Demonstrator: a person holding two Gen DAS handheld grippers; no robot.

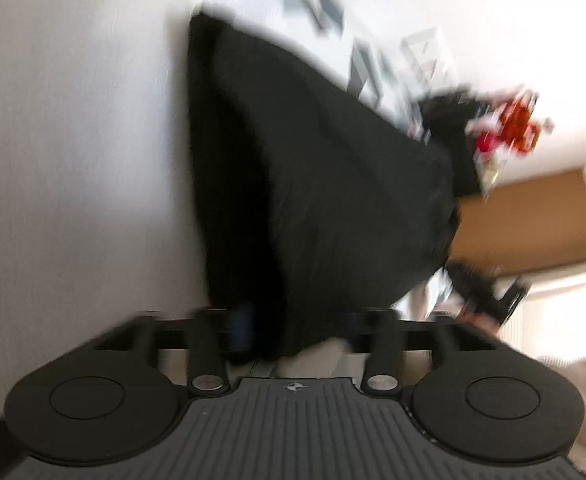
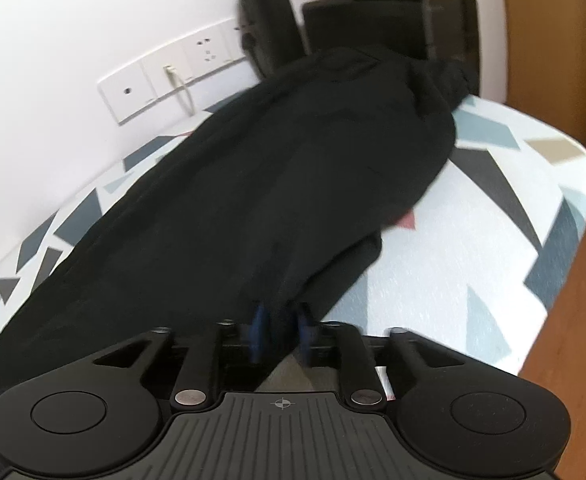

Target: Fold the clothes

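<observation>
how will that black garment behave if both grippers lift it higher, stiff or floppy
Probably floppy: the black garment drapes in soft folds over the patterned table. It likely sags between the left gripper and right gripper. Its loose far end may drag.

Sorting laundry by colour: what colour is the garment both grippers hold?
Plain black garment, clearest in the right wrist view, against the patterned table cover.
</observation>
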